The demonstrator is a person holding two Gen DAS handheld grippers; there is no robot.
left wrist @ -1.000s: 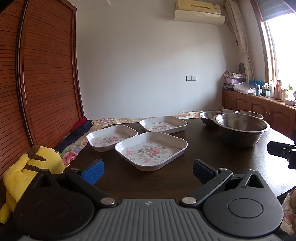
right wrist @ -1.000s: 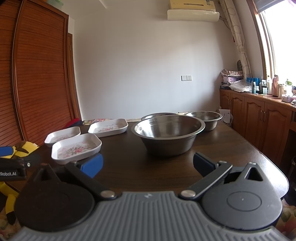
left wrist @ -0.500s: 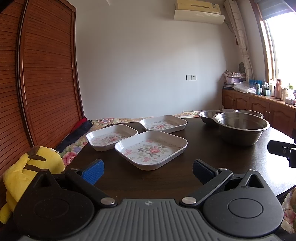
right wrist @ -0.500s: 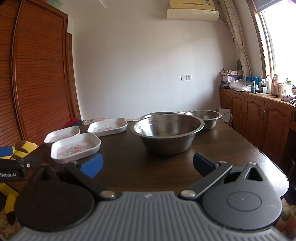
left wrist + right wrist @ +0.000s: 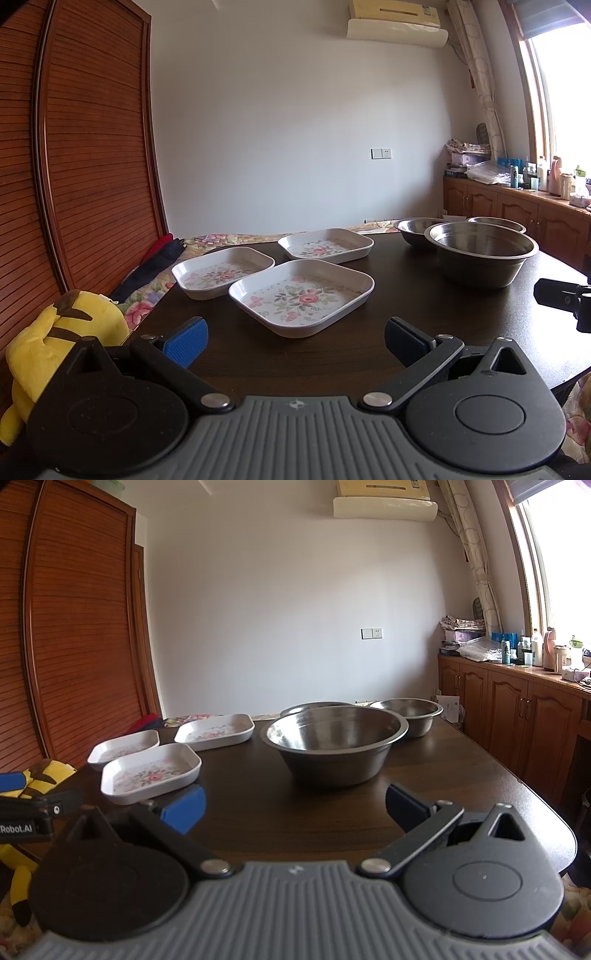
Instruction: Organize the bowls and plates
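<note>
Three floral plates (image 5: 301,297) (image 5: 223,271) (image 5: 325,245) on the left half of the dark worktop (image 5: 406,295), three steel bowls (image 5: 334,744) (image 5: 406,710) (image 5: 314,705) on the right half, none stacked yet. Opening step by the look of it: nothing lifted, nothing nested. Left claw (image 5: 293,341) spread wide and empty, low over the near edge, aimed at the nearest plate. Right claw (image 5: 293,808) likewise wide and empty, facing the big bowl.

Next move, probably: left claw forward to pinch the raised rim of the nearest plate, then onto a neighbour; right claw to a smaller bowl's rim for nesting in the big one. Thin rims, slick surfaces, so a firm, square pinch needed.

Plates near one another, apart or touching not clear. Middle bowl mostly hidden behind the big one. Bare worktop between plates and bowls, and in front of both claws. Far-right bowl near the worktop's back right edge; yellow plush (image 5: 55,339) off the left edge.
</note>
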